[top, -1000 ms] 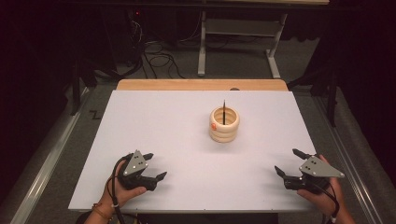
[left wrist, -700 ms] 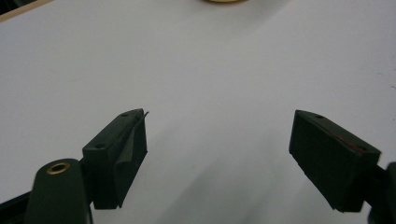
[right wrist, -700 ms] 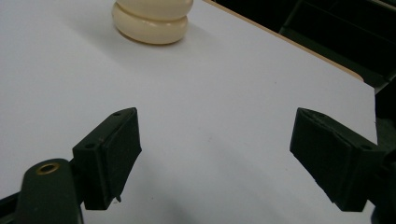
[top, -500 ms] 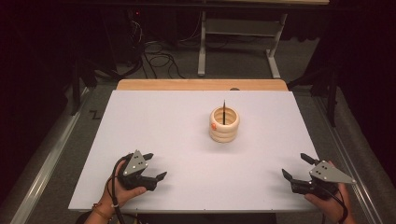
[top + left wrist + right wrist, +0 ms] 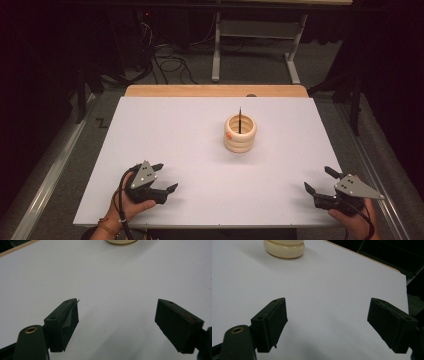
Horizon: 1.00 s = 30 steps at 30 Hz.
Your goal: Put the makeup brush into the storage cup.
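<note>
1. A stack of cream rings [image 5: 240,133] sits on a thin dark peg [image 5: 239,120], a little right of the middle of the white bench [image 5: 165,130]. Three rings seem to be threaded, one on another; a small orange mark shows on the stack's left side.
2. The left claw [image 5: 164,178] hovers near the front left edge of the bench, released, jaws spread wide with nothing between them. Its own view shows bare bench between the jaws and the foot of the stack at the top edge.
3. The right claw [image 5: 320,180] hangs near the front right corner, also released and empty, well apart from the stack.
4. No loose ring lies anywhere on the bench, so the stacking looks finished, if stacking is the job.
5. If unstacking is meant instead, nothing is begun: every ring is on the peg and both claws are far off.
</note>
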### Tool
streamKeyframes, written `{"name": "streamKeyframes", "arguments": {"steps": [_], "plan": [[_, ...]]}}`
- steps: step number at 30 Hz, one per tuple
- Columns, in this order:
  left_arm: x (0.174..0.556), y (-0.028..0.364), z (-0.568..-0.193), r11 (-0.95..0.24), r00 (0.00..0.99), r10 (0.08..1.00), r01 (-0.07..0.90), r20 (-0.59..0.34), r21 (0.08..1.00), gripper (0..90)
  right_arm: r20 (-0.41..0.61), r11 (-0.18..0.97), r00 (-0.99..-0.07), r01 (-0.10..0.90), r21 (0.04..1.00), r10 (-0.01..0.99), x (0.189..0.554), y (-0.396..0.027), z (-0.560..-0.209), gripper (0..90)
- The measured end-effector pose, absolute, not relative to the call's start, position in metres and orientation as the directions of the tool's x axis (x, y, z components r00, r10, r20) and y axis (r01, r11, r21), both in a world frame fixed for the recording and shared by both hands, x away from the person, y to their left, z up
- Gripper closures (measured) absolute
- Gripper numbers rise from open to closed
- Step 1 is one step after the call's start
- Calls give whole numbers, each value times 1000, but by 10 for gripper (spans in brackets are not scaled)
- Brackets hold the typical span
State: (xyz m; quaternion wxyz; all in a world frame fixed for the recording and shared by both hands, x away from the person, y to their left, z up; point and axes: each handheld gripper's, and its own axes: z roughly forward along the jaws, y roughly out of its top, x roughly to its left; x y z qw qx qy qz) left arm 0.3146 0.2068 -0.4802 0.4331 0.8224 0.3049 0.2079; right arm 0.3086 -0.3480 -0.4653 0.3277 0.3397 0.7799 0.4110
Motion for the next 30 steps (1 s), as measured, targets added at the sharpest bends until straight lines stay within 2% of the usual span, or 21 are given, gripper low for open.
{"name": "streamKeyframes", "arguments": {"steps": [30], "plan": [[312, 207, -481, -449, 731, 677, 320, 84, 834, 198, -198, 398, -546, 277, 874, 814, 311, -344, -467, 172]]}}
